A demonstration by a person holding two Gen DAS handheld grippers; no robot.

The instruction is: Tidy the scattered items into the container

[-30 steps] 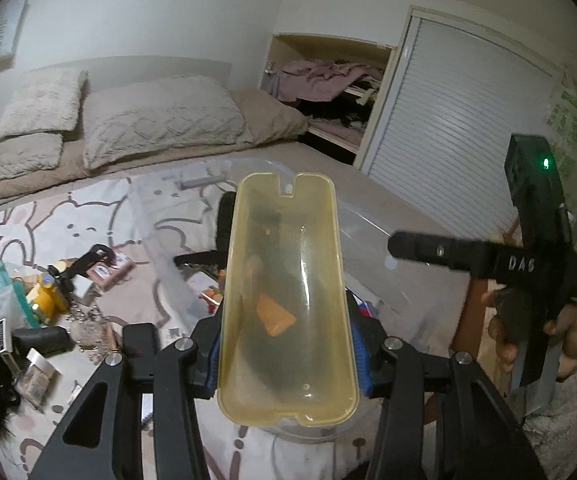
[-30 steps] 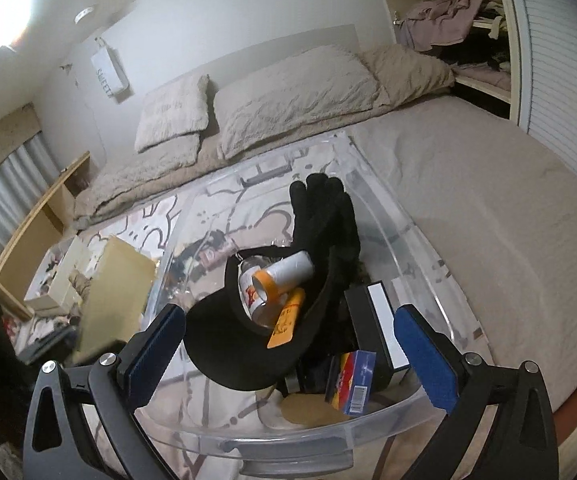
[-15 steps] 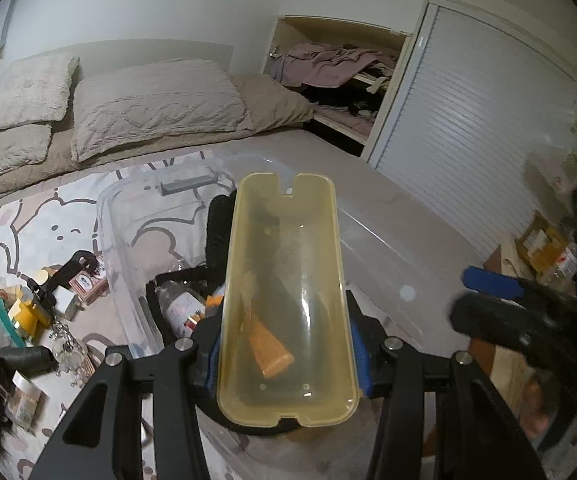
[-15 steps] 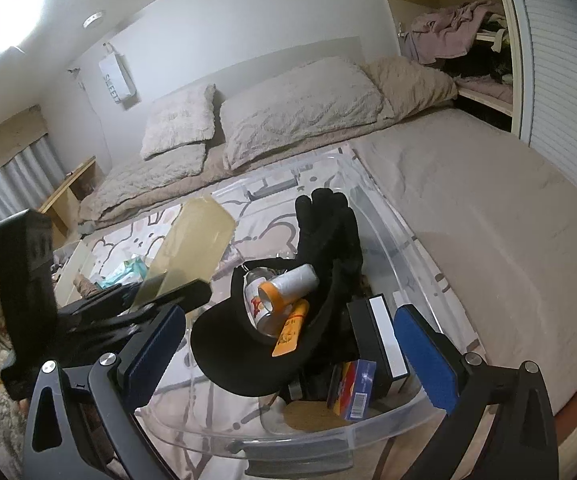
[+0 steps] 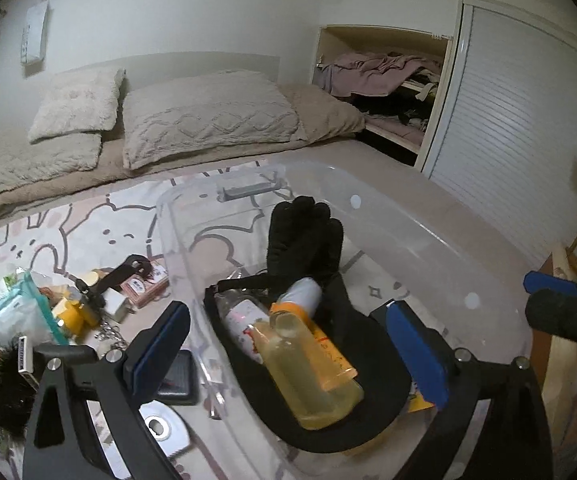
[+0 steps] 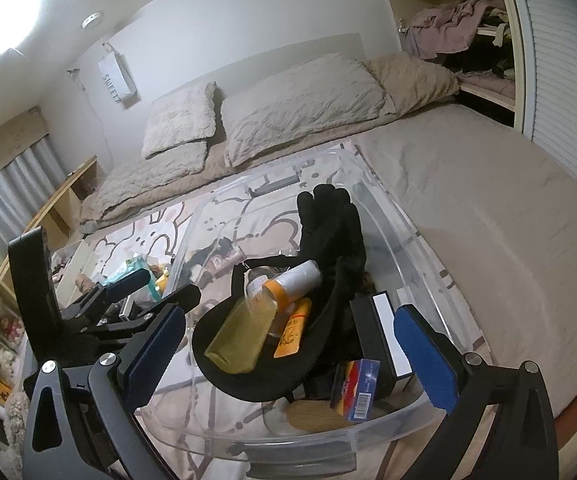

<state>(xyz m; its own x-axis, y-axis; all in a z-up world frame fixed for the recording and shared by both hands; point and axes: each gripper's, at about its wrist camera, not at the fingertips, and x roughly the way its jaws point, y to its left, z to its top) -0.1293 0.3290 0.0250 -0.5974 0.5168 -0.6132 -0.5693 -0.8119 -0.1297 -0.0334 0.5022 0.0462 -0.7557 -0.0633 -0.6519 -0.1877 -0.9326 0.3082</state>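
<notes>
A yellow translucent case (image 5: 312, 376) lies tilted in a black cap (image 5: 368, 412) inside the clear plastic bin (image 5: 408, 216). It rests on a white bottle and an orange tube, with a black glove (image 5: 304, 232) behind. My left gripper (image 5: 288, 320) hangs over the bin's left rim. Its jaws are opening wide, and the pads touch nothing. In the right wrist view the case (image 6: 244, 332) shows in the cap, with my left gripper (image 6: 156, 288) beside the bin (image 6: 328, 436). My right gripper (image 6: 290, 320) stands open above the bin's near end, holding nothing.
Scattered items (image 5: 68, 308) lie on the patterned blanket left of the bin: a wipes pack (image 5: 16, 308), small bottles, a dark wallet (image 5: 176, 380), a white device (image 5: 164, 428) and a black furry thing (image 5: 4, 384). Boxes (image 6: 380, 340) fill the bin's near right corner. Pillows lie behind.
My left gripper carried the yellow case rightward over the bin, then opened. The case dropped into the black cap. My right gripper stayed still and open.
</notes>
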